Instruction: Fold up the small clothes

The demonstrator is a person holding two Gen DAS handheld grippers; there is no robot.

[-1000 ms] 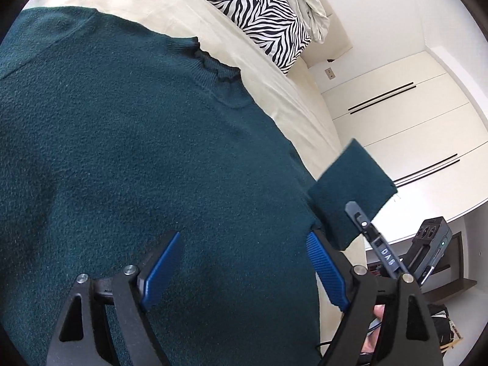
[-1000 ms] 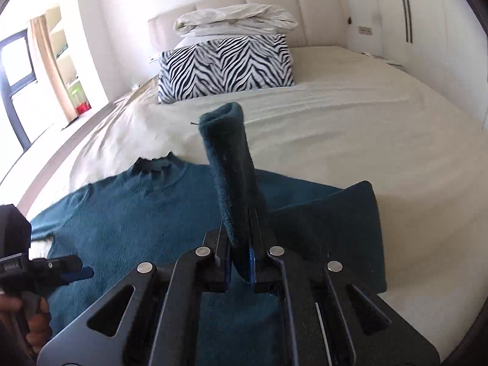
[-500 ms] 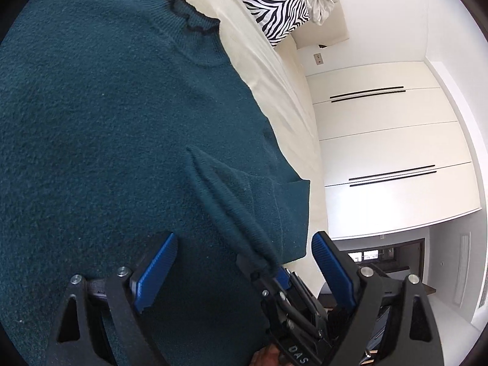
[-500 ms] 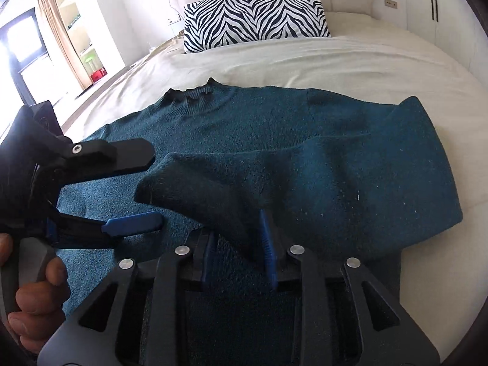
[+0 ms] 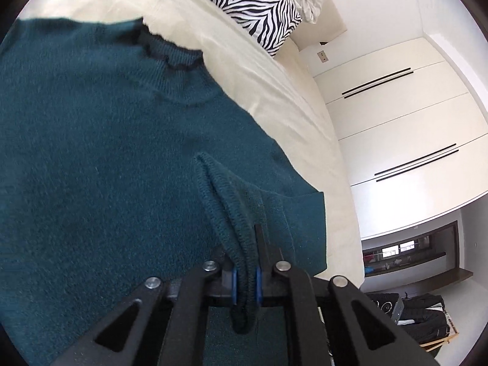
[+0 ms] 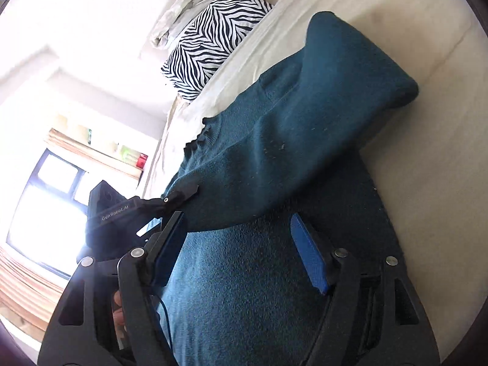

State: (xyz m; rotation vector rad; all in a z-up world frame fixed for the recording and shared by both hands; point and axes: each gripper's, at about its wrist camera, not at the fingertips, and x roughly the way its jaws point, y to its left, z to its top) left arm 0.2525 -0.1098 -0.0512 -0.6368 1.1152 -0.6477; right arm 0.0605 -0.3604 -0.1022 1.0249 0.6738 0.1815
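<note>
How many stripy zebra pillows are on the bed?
1. The zebra pillow lies at the head of the bed, beyond the teal sweater, under crumpled white bedding. More could be hidden out of view.

Counts: 1 teal sweater (image 5: 106, 152), with 1 sleeve (image 6: 320, 128) folded across the body. 1 bed (image 5: 274, 91). 1 zebra-print pillow (image 5: 256, 3), plus 1 crumpled pale bedding pile (image 6: 189, 9) behind it. 2 grippers: left gripper (image 5: 245, 277), right gripper (image 6: 241, 253). 2 blue pads (image 6: 308, 256) per gripper. 3 white wardrobe panels (image 5: 381, 122), 2 pairs of dark handle strips. 1 window (image 6: 42, 201).
</note>
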